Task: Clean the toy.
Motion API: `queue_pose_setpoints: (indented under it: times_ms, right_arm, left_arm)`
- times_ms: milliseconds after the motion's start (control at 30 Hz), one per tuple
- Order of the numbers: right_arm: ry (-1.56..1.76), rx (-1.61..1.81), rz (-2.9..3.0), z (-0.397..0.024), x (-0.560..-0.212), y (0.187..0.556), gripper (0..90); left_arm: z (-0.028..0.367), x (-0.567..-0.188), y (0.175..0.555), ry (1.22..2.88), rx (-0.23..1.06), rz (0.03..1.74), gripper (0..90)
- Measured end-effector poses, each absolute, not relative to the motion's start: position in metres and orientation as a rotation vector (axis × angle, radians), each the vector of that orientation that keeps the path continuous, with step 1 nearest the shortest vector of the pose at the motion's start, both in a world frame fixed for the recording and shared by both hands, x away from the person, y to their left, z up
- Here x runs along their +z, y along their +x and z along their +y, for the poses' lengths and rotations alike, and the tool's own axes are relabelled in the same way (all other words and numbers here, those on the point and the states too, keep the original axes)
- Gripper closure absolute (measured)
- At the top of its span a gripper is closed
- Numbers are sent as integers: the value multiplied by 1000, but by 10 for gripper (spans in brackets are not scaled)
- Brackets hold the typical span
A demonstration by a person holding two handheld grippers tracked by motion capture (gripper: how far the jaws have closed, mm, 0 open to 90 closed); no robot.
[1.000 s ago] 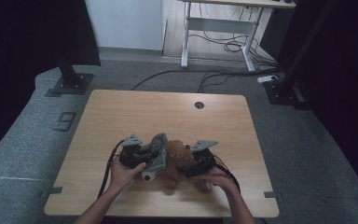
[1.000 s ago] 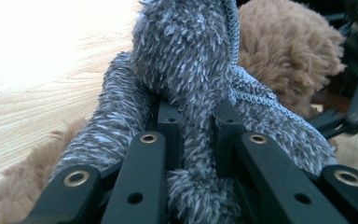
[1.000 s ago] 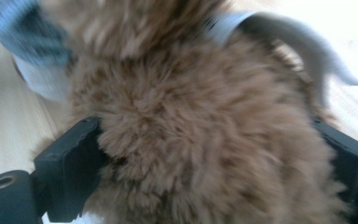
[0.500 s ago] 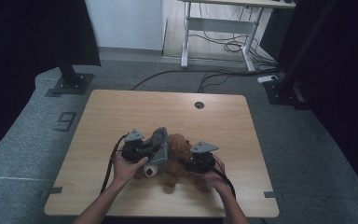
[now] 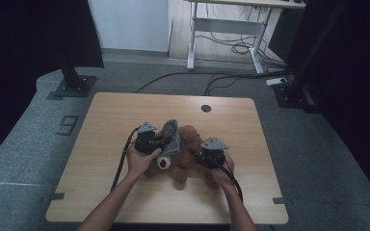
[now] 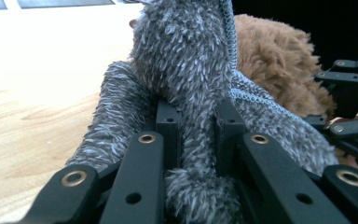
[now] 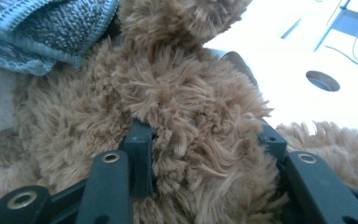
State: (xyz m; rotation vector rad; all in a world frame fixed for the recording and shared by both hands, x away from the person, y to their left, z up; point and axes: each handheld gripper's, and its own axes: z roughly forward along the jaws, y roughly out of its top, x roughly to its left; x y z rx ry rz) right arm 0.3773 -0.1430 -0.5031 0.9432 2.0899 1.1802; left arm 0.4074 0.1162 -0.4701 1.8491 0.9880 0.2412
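A brown teddy bear [image 5: 187, 156] lies on the wooden table [image 5: 125, 115], near its front edge. My left gripper [image 5: 158, 143] is shut on a grey fuzzy garment [image 5: 170, 134] that drapes over the bear's head. In the left gripper view the jaws [image 6: 198, 122] pinch a fold of the grey garment [image 6: 186, 56], with the bear [image 6: 279, 60] behind it. My right gripper [image 5: 196, 155] is at the bear's right side. Its jaws [image 7: 204, 140] have just been closing and now press into the bear's thick fur [image 7: 182, 93]. The grey garment [image 7: 42, 28] lies at the upper left.
A round cable hole [image 5: 205, 108] sits in the table's far edge. Beyond the table are a white desk frame [image 5: 221, 29], floor cables [image 5: 231, 79] and black stand bases [image 5: 72, 86] at left and right. Cables trail from both grippers toward the person.
The left gripper has carried the grey garment a little away from the person, over the bear. The right gripper's jaws have closed from wide open onto the bear's fur.
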Motion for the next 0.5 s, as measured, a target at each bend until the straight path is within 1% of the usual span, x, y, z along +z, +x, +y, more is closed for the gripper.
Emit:
queue_pose_setpoints:
  times_ms: [33,133,200,367,433,500]
  right_arm:
    - [943,1180,2090,-143,-503,377,530]
    - [870,1171,2061,-141,-507,362,541]
    - [844,1175,2044,-139,-511,351,541]
    - [822,1198,2035,-140,-513,342,540]
    - [827,1207,2029,-141,-514,340,540]
    - [825,1211,2029,-143,-516,338,540]
  left_arm:
    - [117,-468,405,1844,227,985,763]
    - [116,-454,394,1807,185,948,763]
    - [107,-442,387,1810,168,895,761]
    - [55,-422,377,1898,181,780,757]
    - [33,-424,377,1960,216,775,757]
    - [21,-431,380,2004,238,793,757]
